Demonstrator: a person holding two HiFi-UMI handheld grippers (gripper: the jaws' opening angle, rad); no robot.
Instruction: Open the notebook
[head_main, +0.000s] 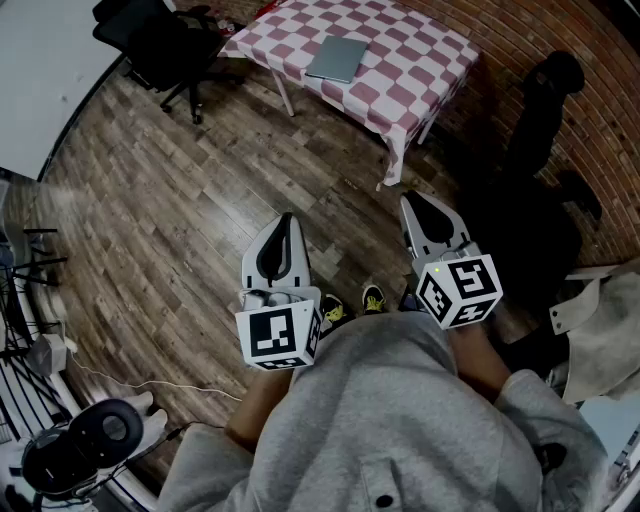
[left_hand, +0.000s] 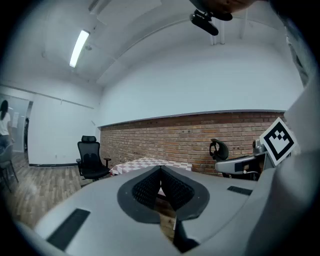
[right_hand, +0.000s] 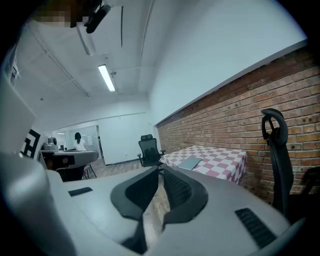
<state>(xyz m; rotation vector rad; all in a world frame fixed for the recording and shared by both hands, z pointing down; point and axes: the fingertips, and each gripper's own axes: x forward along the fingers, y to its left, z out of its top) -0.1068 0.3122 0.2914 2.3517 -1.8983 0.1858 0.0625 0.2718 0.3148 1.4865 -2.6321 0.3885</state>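
Observation:
A grey closed notebook (head_main: 337, 58) lies flat on a table with a red-and-white checked cloth (head_main: 420, 60) at the far end of the room. In the right gripper view the notebook (right_hand: 190, 163) shows small on that table, beyond the jaws. The left gripper view shows only the table's edge (left_hand: 145, 163). My left gripper (head_main: 287, 218) and right gripper (head_main: 408, 200) are held in front of the person's body above the wooden floor, well short of the table. Both point toward it. The left gripper (left_hand: 160, 169) and the right gripper (right_hand: 161, 170) are shut with nothing between their tips.
A black office chair (head_main: 150, 40) stands left of the table. Another black chair (head_main: 545, 100) stands by the brick wall (head_main: 600, 90) on the right. Cables and a black device (head_main: 85, 450) lie at the lower left. A person (right_hand: 77, 141) stands far back.

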